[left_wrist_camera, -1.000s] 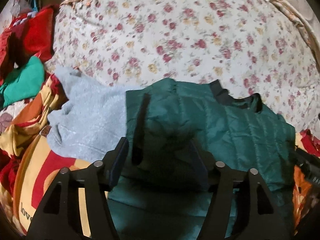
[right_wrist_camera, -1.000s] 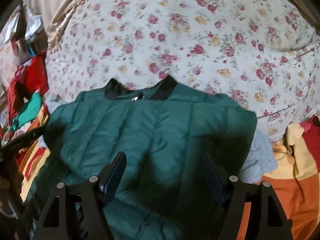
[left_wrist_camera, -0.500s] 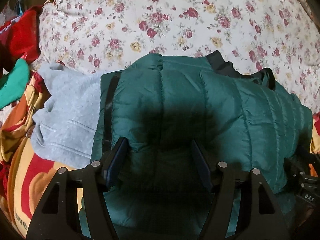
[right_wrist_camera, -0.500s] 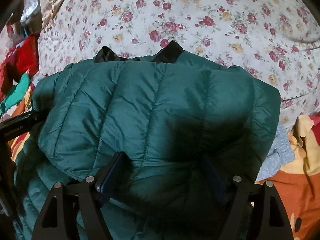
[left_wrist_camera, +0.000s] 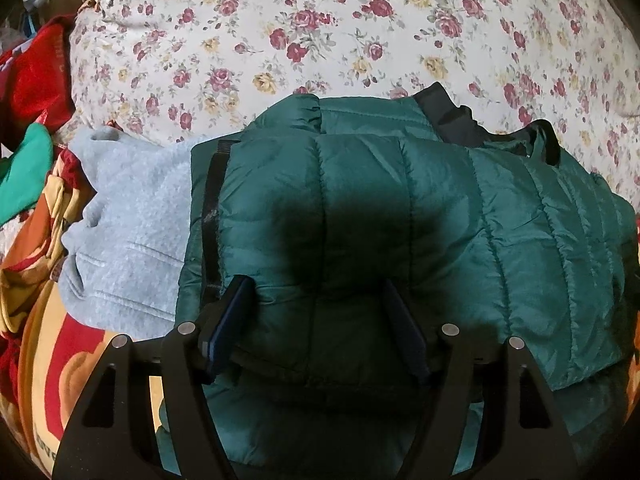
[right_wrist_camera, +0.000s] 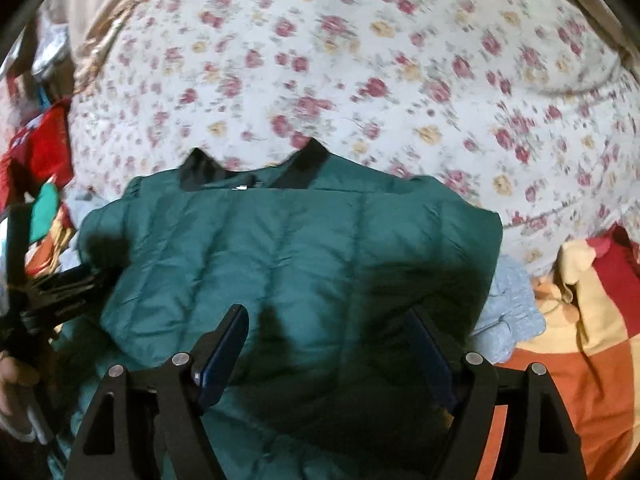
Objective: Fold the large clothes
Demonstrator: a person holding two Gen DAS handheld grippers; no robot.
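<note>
A dark green quilted puffer jacket (left_wrist_camera: 400, 208) with a black collar lies folded over on the flowered bed sheet; it also shows in the right wrist view (right_wrist_camera: 288, 248). My left gripper (left_wrist_camera: 316, 320) is open, its fingers straddling the jacket's near folded edge. My right gripper (right_wrist_camera: 328, 344) is open just above the jacket's near part, holding nothing. The left gripper's body (right_wrist_camera: 52, 292) shows at the left edge of the right wrist view.
A grey fleece garment (left_wrist_camera: 128, 232) lies under the jacket's left side, and its other end (right_wrist_camera: 508, 312) pokes out on the right. A red and orange blanket (right_wrist_camera: 580, 340) and red and green clothes (left_wrist_camera: 28, 120) lie around. The flowered sheet (left_wrist_camera: 360, 20) stretches beyond.
The jacket's lower half has been folded up over its upper half. The right gripper has since pulled back and up; its view is blurred with motion. Both grippers stay open.
</note>
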